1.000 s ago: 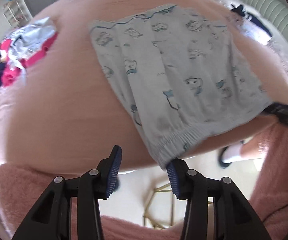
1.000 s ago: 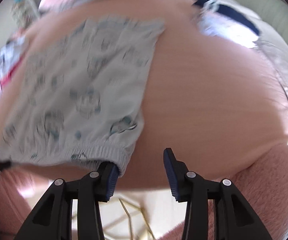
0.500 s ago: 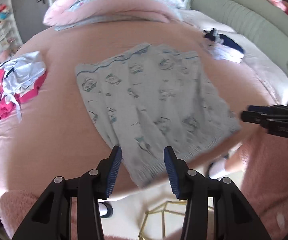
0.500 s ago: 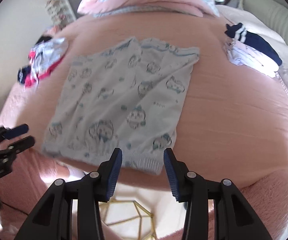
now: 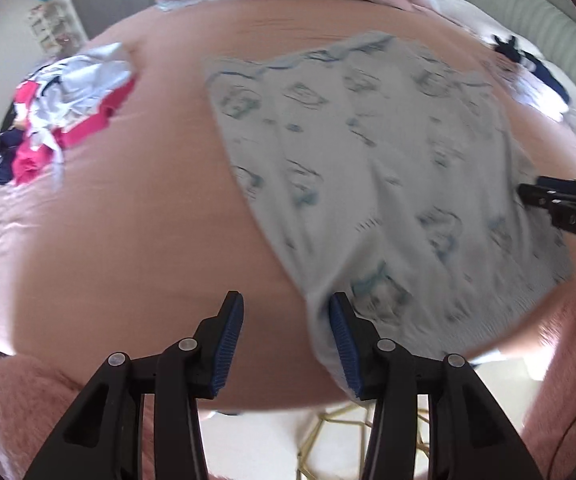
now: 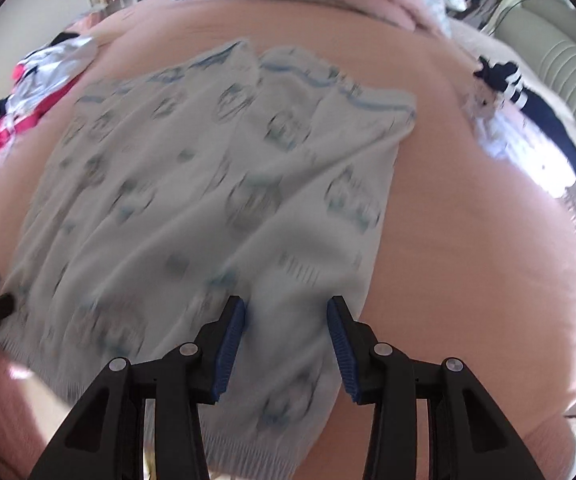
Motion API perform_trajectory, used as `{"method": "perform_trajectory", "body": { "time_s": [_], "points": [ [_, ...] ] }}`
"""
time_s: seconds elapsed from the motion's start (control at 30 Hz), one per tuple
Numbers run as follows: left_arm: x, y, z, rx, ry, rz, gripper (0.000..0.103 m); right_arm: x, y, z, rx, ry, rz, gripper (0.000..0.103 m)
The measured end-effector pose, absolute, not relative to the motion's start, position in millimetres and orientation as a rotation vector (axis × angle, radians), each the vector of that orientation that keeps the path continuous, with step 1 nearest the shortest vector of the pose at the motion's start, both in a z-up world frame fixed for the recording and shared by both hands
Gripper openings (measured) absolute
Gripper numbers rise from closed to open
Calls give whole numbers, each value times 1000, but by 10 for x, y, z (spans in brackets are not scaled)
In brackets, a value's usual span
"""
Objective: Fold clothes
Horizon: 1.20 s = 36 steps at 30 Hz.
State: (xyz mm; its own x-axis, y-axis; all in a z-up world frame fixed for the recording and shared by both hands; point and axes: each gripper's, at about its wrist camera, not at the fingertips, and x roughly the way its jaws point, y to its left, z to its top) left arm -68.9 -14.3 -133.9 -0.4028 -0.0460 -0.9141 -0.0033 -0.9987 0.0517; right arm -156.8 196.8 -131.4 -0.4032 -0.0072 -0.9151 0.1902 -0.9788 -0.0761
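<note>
I see the pale blue printed garment [image 6: 216, 200] spread flat on the pink bed [image 5: 136, 208], its ribbed hem hanging at the near edge. Bare bedding lies open on both sides of it. My left gripper [image 5: 286, 344] is parted and empty at the garment's left corner; my right gripper [image 6: 286, 344] is parted over the hem, not pinching. A clothes pile [image 5: 56, 108] sits far left, folded navy-white clothes [image 6: 527, 120] far right.
</note>
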Motion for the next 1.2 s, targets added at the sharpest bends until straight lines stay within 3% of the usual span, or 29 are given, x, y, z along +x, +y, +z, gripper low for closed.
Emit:
{"method": "perform_trajectory", "body": {
  "time_s": [0.07, 0.27, 0.37, 0.57, 0.73, 0.87, 1.1, 1.2],
  "points": [
    [-648, -205, -1287, 1702, -3, -2616, 42, -1613, 2054, -1253, 1661, 207, -2564, 43],
    [-472, -230, -1401, 1855, 430, -2630, 42, -1286, 2342, -1012, 1682, -110, -2478, 43],
    [-405, -140, -1499, 1891, 377, -2622, 42, -1069, 2426, -1124, 1752, -199, -2395, 43],
    [-490, -40, -1523, 1817, 253, -2670, 42, -948, 2366, -1403, 1797, -146, -2376, 44],
    [-603, 31, -1581, 1735, 108, -2708, 43, -1175, 2114, -1414, 1730, 144, -2458, 44],
    [-659, 26, -1569, 1689, 55, -2700, 44, -1343, 1979, -1433, 1675, 263, -2526, 44],
    [-591, 63, -1195, 1614, 166, -2868, 44, -1178, 2097, -1034, 1617, 67, -2524, 46],
    [-621, 411, -1190, 1709, 65, -3007, 44, -1001, 1887, -974, 1572, 109, -2396, 46]
  ]
}}
